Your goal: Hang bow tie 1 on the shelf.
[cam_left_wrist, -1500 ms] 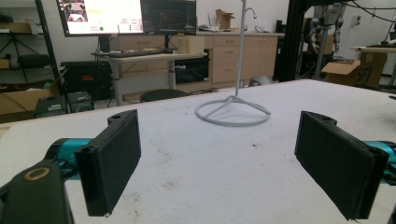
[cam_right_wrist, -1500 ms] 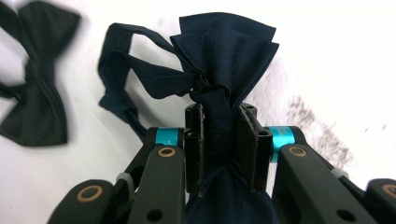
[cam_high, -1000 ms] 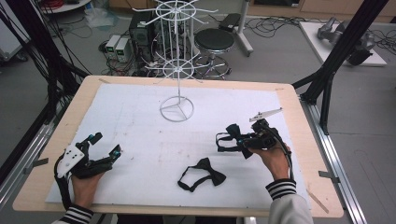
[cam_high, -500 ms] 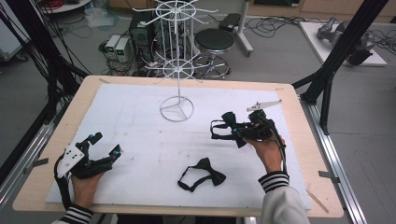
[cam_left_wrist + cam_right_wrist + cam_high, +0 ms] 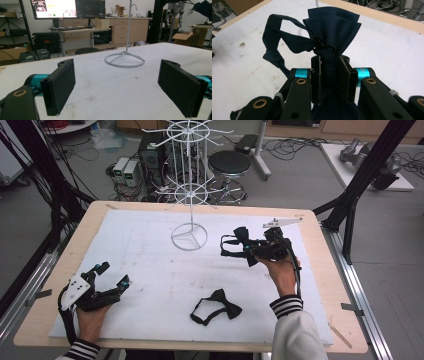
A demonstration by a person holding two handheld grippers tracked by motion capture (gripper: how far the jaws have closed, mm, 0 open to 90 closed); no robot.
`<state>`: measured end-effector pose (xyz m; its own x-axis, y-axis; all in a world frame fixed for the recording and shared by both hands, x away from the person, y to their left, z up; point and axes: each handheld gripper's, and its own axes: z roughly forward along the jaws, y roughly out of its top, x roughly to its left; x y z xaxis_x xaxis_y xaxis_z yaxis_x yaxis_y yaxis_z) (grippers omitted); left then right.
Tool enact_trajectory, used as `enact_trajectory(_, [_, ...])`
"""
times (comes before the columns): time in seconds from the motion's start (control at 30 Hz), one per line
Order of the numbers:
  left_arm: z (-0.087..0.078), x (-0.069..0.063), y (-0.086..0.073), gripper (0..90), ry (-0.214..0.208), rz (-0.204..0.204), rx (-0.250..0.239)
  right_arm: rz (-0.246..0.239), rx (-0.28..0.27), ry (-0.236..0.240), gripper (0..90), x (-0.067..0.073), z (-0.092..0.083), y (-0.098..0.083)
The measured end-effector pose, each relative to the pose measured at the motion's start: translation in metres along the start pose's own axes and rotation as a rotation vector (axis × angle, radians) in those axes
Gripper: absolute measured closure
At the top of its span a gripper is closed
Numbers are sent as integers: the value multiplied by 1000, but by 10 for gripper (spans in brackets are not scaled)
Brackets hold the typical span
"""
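A dark bow tie with its strap looped to the left is pinched between the jaws of my right gripper, which is shut on it. In the high view the right gripper holds that bow tie above the table, right of the white wire stand's round base. A second dark bow tie lies flat near the table's front edge. My left gripper rests at the front left, open with nothing between its pads; the stand's base is ahead of it.
The white wire stand rises from the far middle of the white mat, with spoked rings of hooks on its pole. A wooden table rim borders the mat. Black frame posts stand at the right, a stool behind.
My right gripper has risen and moved left and away from the person with the bow tie, closer to the stand. The left gripper and the lying bow tie have stayed in place.
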<state>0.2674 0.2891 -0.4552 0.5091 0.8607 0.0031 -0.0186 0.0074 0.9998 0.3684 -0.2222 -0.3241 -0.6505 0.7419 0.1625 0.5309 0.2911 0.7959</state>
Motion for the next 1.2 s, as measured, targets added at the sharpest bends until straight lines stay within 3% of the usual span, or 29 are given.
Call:
enact_trajectory(0.57, [0, 0, 0, 150, 1, 0, 2, 19, -95, 9, 743, -3, 3, 23])
enact_trajectory(0.73, [0, 0, 0, 150, 0, 1, 1, 57, -134, -2, 747, -8, 6, 23])
enact_trajectory(1.2, [0, 0, 0, 150, 1, -1, 3, 60, -168, -21, 747, -6, 5, 44])
